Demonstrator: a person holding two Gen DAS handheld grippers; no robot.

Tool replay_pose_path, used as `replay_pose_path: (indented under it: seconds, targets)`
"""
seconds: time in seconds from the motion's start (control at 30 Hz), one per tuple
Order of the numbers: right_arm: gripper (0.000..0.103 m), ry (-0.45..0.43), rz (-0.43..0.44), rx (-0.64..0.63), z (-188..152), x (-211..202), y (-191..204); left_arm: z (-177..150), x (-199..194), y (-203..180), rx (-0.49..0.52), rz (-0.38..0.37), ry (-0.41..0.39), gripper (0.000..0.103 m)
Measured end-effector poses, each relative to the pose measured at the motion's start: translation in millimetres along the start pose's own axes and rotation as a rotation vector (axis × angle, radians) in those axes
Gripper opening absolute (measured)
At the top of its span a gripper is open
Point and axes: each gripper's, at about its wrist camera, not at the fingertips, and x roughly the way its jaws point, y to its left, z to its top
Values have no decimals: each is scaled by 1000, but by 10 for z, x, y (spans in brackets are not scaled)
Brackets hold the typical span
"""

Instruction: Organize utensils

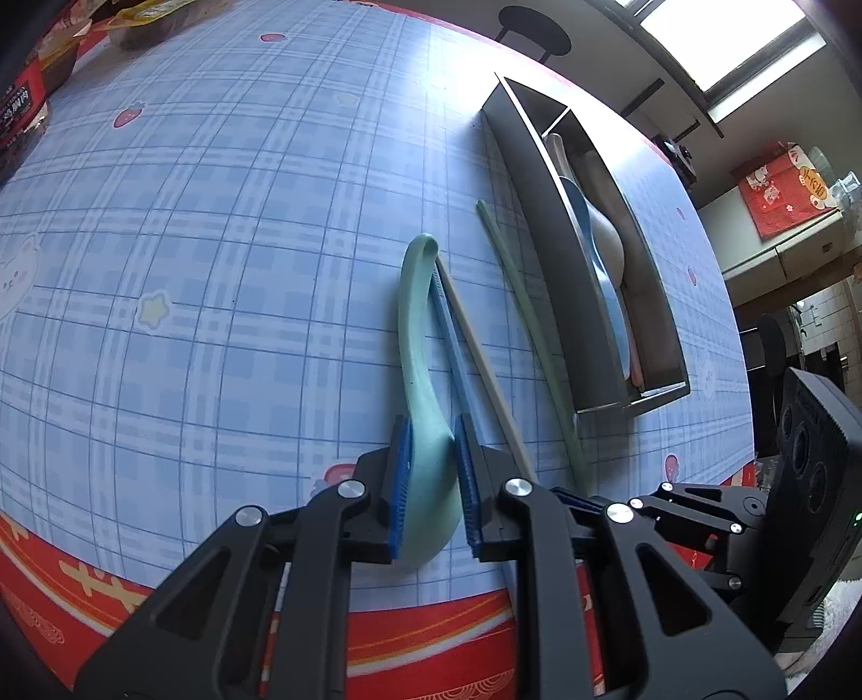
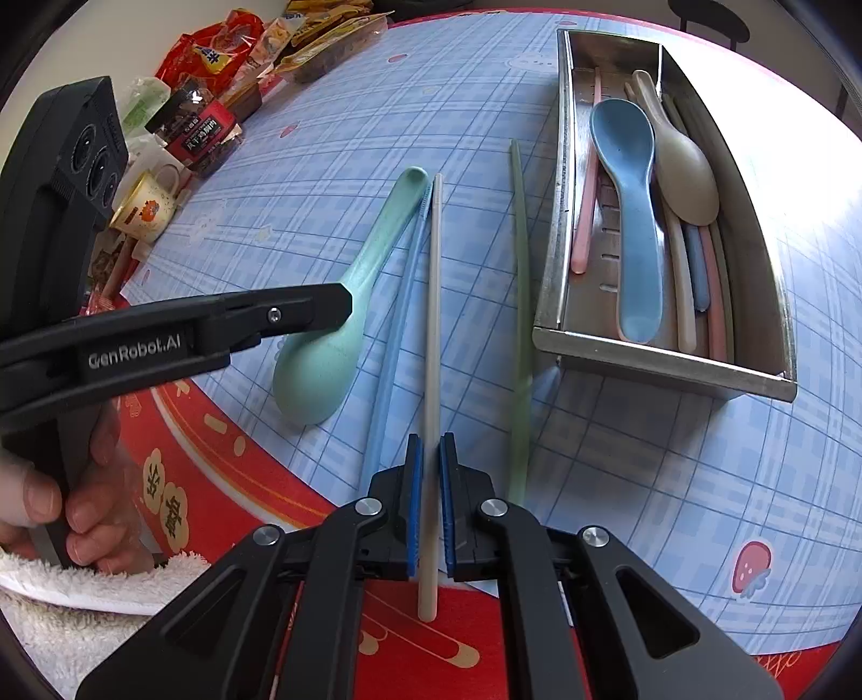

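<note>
A teal spoon (image 1: 420, 344) lies on the blue plaid cloth, bowl toward me. My left gripper (image 1: 433, 474) is shut on it where the bowl meets the handle, both blue pads against its sides; in the right wrist view the left gripper (image 2: 339, 307) comes in from the left over the teal spoon (image 2: 323, 371). My right gripper (image 2: 430, 474) is shut on the near end of a beige chopstick (image 2: 433, 301). A blue chopstick (image 2: 398, 301) lies between spoon and beige chopstick. A green chopstick (image 2: 520, 269) lies alone beside the steel tray (image 2: 662, 369).
The tray holds a blue spoon (image 2: 630, 204), a beige spoon (image 2: 684, 177) and several pink, blue and beige chopsticks. Snack packets (image 2: 215, 48) and a cup (image 2: 145, 210) crowd the far left. The table's red edge (image 2: 215, 484) is close below. A hand (image 2: 81, 511) holds the left gripper's handle.
</note>
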Motion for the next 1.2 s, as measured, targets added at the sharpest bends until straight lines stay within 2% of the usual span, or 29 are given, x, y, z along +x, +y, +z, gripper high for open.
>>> replay_pose_path:
  seconds: [0.47,0.63,0.8,1.0,1.03,1.07,1.2]
  targets:
    - [7,-5,30,-17,2,-2,-44,-176,11,-47,-8,-11,58,21]
    - [7,-17,32,-2,-27,-18,-64,-231,43,-59,-17,-40,95,21]
    - [7,-28,32,16,-44,-28,-75,-246,112,0,-70,-96,136,21]
    - [7,-37,30,33,-64,-32,-77,-205,136,-72,-15,-63,143,22]
    - [7,-38,29,35,-64,-32,-77,-200,121,-99,7,-38,133,20]
    - [7,-37,29,36,-64,-32,-79,-193,98,-122,26,-17,120,13]
    - [7,-37,24,39,-57,-29,-71,-173,30,-46,20,18,100,13]
